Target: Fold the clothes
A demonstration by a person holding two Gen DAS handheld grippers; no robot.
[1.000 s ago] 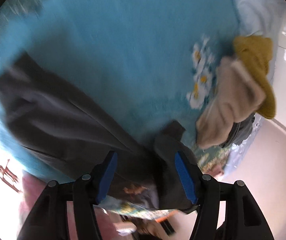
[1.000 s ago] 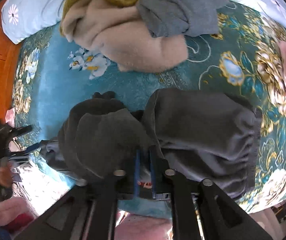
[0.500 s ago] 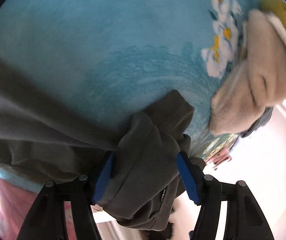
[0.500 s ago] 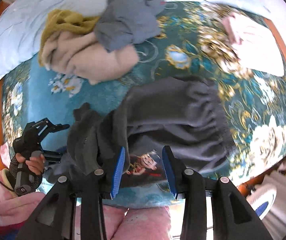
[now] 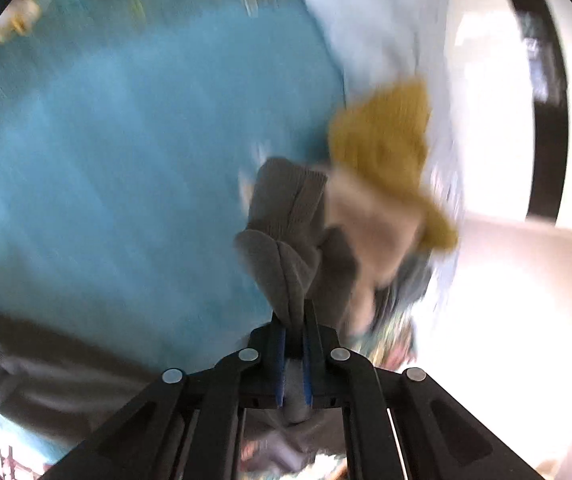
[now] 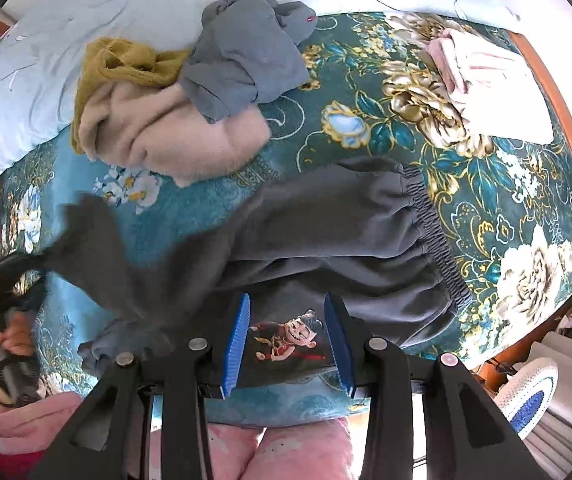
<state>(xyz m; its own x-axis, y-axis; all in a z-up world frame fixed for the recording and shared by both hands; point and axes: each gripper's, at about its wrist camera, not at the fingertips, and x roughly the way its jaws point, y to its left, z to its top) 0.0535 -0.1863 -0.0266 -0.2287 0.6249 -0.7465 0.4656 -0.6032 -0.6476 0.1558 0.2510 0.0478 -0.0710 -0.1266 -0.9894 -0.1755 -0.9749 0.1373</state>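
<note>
The dark grey trousers [image 6: 325, 240] lie on the bedspread [image 6: 485, 208], soft and floppy; the cuff is a good hold. Left gripper [image 5: 293, 360] pinches the cuff [image 5: 286, 220]; right gripper [image 6: 287, 344] hangs wide above the cartoon print [image 6: 289, 338].

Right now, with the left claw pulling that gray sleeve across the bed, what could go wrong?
1. The left claw pinches only a thin bunch of the gray sweatshirt sleeve, so a fast pull may let it slip.
2. The right claw is open over the printed front and pins nothing, so the body may drag and wrinkle.
3. The sleeve swings close to the unfolded clothes pile and may snag it.
</note>
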